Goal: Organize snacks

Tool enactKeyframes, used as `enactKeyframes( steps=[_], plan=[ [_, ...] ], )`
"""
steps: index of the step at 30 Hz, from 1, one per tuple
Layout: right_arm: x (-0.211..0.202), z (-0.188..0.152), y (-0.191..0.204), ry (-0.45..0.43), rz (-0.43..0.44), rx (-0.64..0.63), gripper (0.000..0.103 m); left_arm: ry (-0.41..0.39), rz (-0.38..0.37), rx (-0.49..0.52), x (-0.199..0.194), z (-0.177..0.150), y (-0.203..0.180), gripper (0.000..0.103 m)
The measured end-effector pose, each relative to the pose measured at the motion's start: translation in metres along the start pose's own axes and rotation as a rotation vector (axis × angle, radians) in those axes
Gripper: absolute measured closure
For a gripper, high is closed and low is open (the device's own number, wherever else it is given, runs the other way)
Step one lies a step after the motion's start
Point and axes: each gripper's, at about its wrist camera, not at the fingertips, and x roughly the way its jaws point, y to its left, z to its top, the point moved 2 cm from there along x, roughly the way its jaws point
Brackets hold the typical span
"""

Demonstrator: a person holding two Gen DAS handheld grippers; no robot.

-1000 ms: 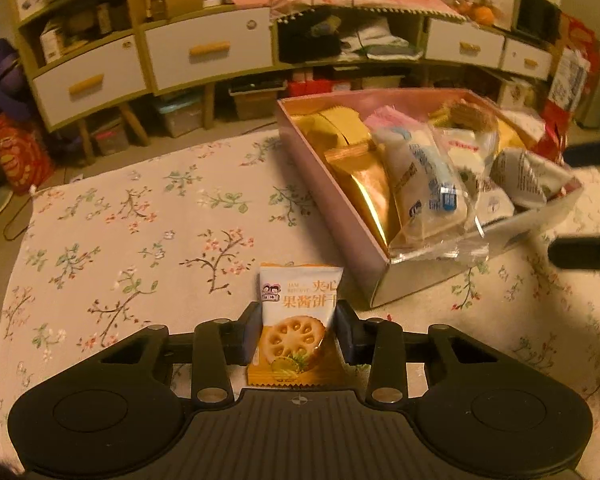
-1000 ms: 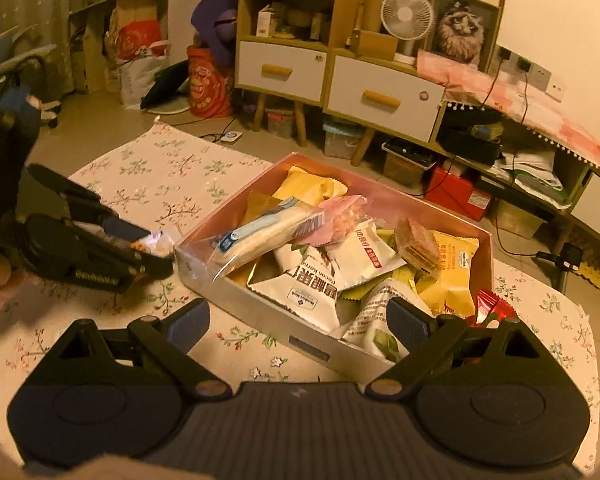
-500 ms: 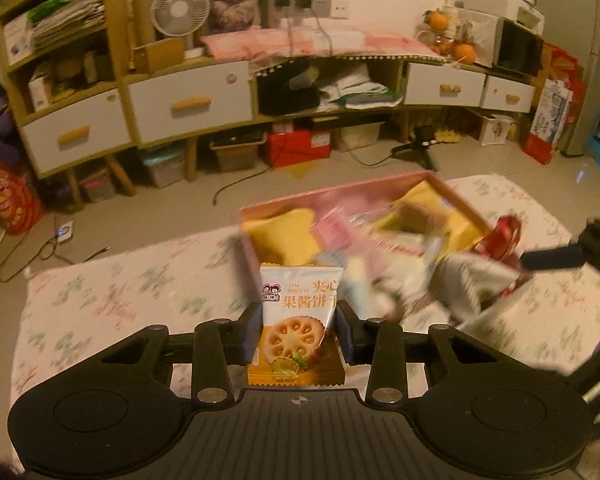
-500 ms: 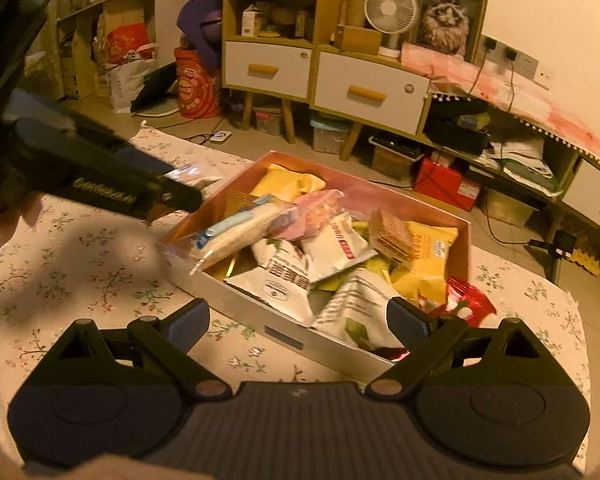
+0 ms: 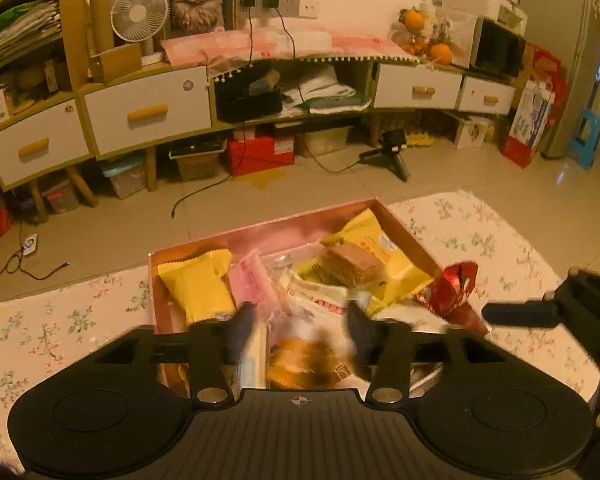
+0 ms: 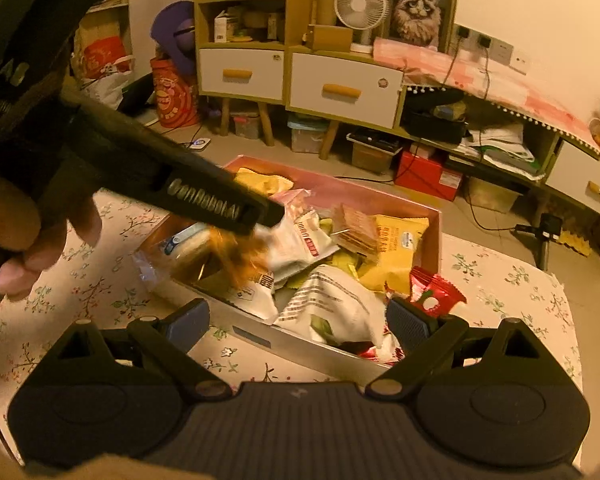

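Box (image 5: 268, 236) heaped with snack packets, left gripper (image 5: 300, 330) jaws just opening over blurred biscuit packet (image 5: 304, 360), right gripper (image 6: 296, 320) jaws spread empty

Orange cookie packet (image 5: 304, 360): blurry, loose between wide-apart left jaws, pads not pressing it, above box.
Pink box (image 5: 260, 232): open, full of snack bags, under and ahead of left jaws, ahead of right jaws.
Red wrapper (image 6: 436, 292): at box edge, just ahead of right jaws' right finger.

Left gripper (image 6: 256, 216) arm: embossed lettering, too blurred to read.
Snack packets in the pink box (image 6: 436, 224): print present, none legible.
White packet (image 6: 304, 240), 12 o'clock of the box's near wall: red label, unreadable.
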Motion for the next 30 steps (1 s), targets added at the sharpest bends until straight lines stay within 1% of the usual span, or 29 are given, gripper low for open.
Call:
enactKeyframes(
  steps=[3, 9, 12, 14, 16, 17, 21, 24, 27, 30],
  plan=[
    [-0.004, 0.001, -0.002, 0.001, -0.002, 0.018, 0.008, 0.002, 0.046, 0.024, -0.006, -0.004, -0.004, 0.025],
    [-0.022, 0.001, -0.001, 0.002, -0.026, 0.01, 0.008, 0.016, 0.088, -0.018, -0.028, -0.013, -0.004, 0.015],
    [-0.034, -0.004, 0.001, 0.005, -0.036, -0.001, 0.007, 0.039, 0.105, -0.04, -0.044, -0.023, -0.007, 0.014],
    [-0.04, -0.008, 0.002, 0.012, -0.046, -0.008, 0.006, 0.046, 0.131, -0.046, -0.055, -0.031, -0.009, 0.013],
    [-0.048, -0.011, 0.004, 0.016, -0.058, -0.011, 0.006, 0.047, 0.152, -0.061, -0.067, -0.038, -0.011, 0.01],
    [-0.052, -0.012, 0.004, 0.016, -0.061, -0.01, 0.006, 0.047, 0.156, -0.079, -0.073, -0.042, -0.011, 0.007],
    [-0.067, -0.017, 0.007, 0.02, -0.078, 0.009, 0.006, 0.065, 0.177, -0.147, -0.096, -0.06, -0.012, 0.006],
    [-0.079, -0.022, 0.01, 0.029, -0.089, 0.034, 0.004, 0.073, 0.2, -0.178, -0.113, -0.074, -0.017, 0.006],
    [-0.087, -0.027, 0.012, 0.041, -0.101, 0.067, 0.003, 0.076, 0.255, -0.192, -0.132, -0.09, -0.023, 0.003],
    [-0.093, -0.031, 0.013, 0.064, -0.114, 0.121, 0.002, 0.098, 0.283, -0.198, -0.144, -0.102, -0.031, 0.001]
  ],
)
